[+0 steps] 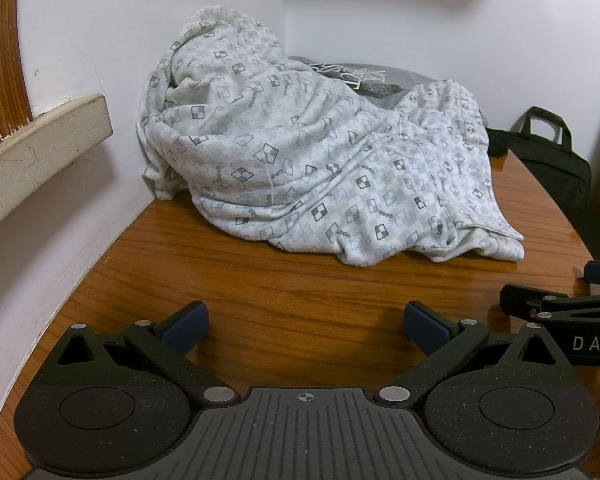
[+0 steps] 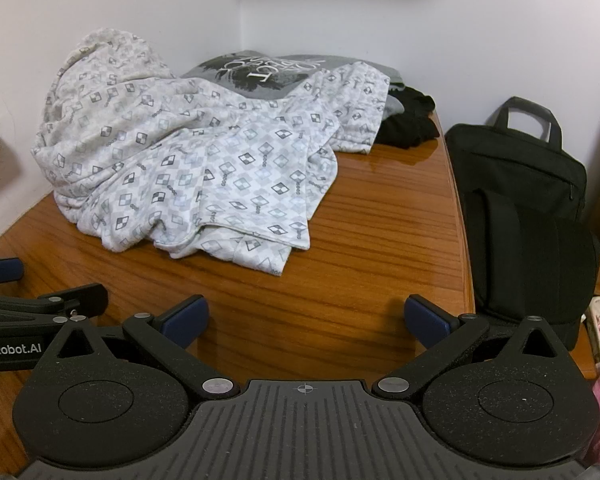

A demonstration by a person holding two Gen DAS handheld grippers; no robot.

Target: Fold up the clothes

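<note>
The patterned cloth [image 1: 300, 168] lies crumpled in a heap at the far left corner of the counter [image 1: 260, 280], its back bunched up against the two walls and its front hem spilling toward the middle of the wood. By the look of it, it was dropped there unsorted, so nothing is folded yet. It drapes over a grey shirt [image 2: 256, 72] that lies flatter behind it along the back edge, and a black garment [image 2: 408, 124] is bunched at the far right corner, just beside the grey one. Together they read as the pile waiting to be worked through, with the patterned piece on top and nearest, hence likely first.

The left claw [image 1: 306, 328] hovers over bare wood near the front edge, jaws spread wide with nothing between them. The right claw [image 2: 306, 324] is beside it, also wide open and empty. Both point at the heap from well short of it, which suits an approach not yet begun.

A black bag [image 2: 524, 208] stands off the counter's right edge, clear of the work.

Writing: the cloth's print repeats a small word that looks like "GOOD" beside checkered diamonds. The grey shirt bears large pale lettering, upside down and not legible. One claw body shows "DAS", the other "enRobot.AI", both cut off.
</note>
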